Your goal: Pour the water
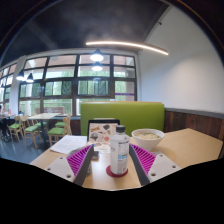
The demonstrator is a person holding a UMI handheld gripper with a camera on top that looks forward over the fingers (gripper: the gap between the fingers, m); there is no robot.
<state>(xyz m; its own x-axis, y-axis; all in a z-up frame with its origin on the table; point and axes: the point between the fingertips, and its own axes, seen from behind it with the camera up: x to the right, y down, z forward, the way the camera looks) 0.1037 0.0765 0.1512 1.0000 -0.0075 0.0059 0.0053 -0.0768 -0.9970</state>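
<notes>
We see a pale wooden worktop (pixel 190 145) carrying a wide white bowl (pixel 147 136) on its far right side, with a green bench back (pixel 120 115) beyond. Nearer, a clear water bottle (pixel 119 153) stands upright between our claw's (pixel 111 163) fingers, its purple pads (pixel 143 159) spread wide with gaps either side, and a small white cup (pixel 101 152) sits just left of the bottle.

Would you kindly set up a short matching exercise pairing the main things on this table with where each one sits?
Things:
1. bottle
2. bowl
3. white cup
4. green bench back

Places:
A. beyond the table, under the windows
B. between the fingers of the tool, gaps on both sides
C. on the table beyond the bottle, toward the right finger's side
D. just beside the bottle, toward the left finger

Pairs: 1-B, 2-C, 3-D, 4-A
</notes>
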